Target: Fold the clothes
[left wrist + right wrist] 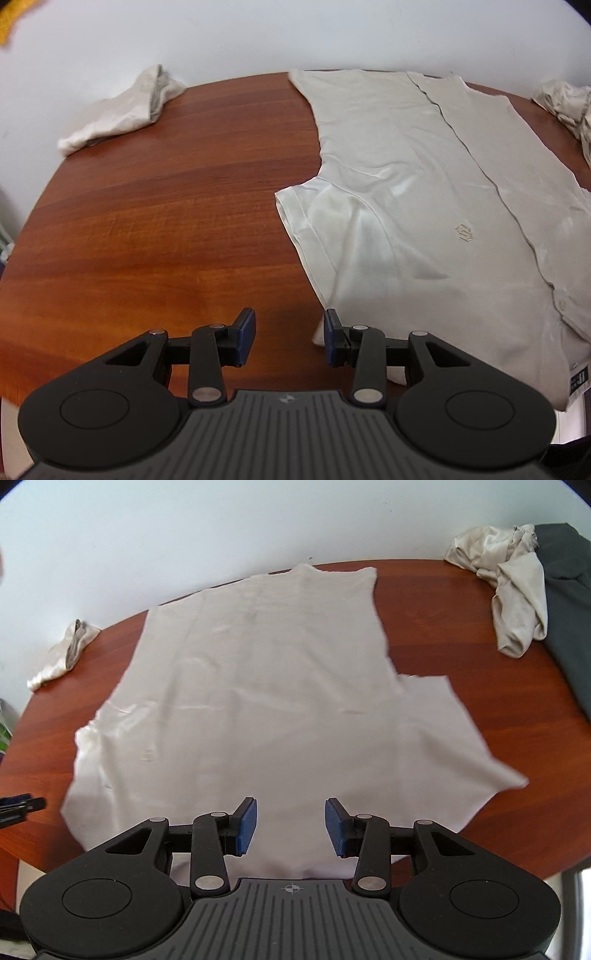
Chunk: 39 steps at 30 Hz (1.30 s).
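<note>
The shirt (266, 701) lies spread flat on the wooden tabletop (166, 206), collar end toward the near edge, hem toward the wall. In the left wrist view a button placket runs down the front and a short sleeve (325, 221) lies outward to the side.

The fabric is pale, thin and faintly glossy. Expect it to be light, limp and somewhat slippery: it will drape from any grip point and hold no shape. Pinch at doubled, seamed zones such as the sleeve hem or shoulder seam, not at single-layer panels.

The left claw (290, 338) hovers at the shoulder edge, jaws parted, holding nothing. The right claw (290, 827) hovers over the collar area, jaws equally parted, empty.

Two crumpled garments, one at the left (62, 653) and one at the right (506, 590), lie well apart from the shirt.
</note>
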### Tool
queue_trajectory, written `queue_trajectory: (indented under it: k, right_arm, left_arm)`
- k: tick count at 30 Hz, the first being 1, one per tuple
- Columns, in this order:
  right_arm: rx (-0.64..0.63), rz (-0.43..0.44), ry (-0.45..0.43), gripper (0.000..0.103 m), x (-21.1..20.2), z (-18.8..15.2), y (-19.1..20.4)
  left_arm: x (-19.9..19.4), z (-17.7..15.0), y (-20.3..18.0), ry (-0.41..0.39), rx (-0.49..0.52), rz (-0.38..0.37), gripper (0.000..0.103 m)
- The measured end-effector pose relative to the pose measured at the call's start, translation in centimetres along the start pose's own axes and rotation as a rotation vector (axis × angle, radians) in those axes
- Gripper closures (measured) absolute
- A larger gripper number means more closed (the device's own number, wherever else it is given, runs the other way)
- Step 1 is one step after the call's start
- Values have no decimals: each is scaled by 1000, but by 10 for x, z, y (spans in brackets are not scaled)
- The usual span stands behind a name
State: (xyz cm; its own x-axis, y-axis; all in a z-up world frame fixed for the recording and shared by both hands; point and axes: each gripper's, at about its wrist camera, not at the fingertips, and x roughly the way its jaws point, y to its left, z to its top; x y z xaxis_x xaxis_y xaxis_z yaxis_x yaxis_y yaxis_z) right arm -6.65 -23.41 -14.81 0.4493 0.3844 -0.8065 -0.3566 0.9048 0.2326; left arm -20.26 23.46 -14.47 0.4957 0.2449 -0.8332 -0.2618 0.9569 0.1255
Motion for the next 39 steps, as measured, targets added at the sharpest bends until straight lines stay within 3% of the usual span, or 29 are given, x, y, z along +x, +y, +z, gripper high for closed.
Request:
queue_trajectory:
  k: [9, 17, 24, 28, 30, 31, 32, 39]
  right_arm:
    - [53, -34, -40, 59, -8, -28, 71]
    - [116, -74, -74, 59, -22, -49, 101]
    - [166, -126, -97, 59, -33, -63, 111]
    - [195, -155, -108, 59, -39, -70, 114]
    - [206, -167, -115, 59, -42, -75, 115]
    - [214, -170, -118, 59, -43, -76, 115]
    - [221, -173, -121, 59, -44, -78, 115]
    - [250, -198, -130, 59, -51, -83, 111]
  left_arm:
    - [43, 19, 7, -4, 165, -129, 59]
    - [75, 29, 0, -8, 250, -148, 69]
    - [85, 34, 2, -3, 271, -222, 69]
    - [90, 38, 1, 11, 231, -244, 69]
    - [91, 38, -1, -3, 233, -240, 78]
    - [90, 37, -4, -12, 245, -238, 94]
    - [89, 36, -7, -16, 257, -234, 97]
    - [89, 43, 4, -35, 175, -196, 100]
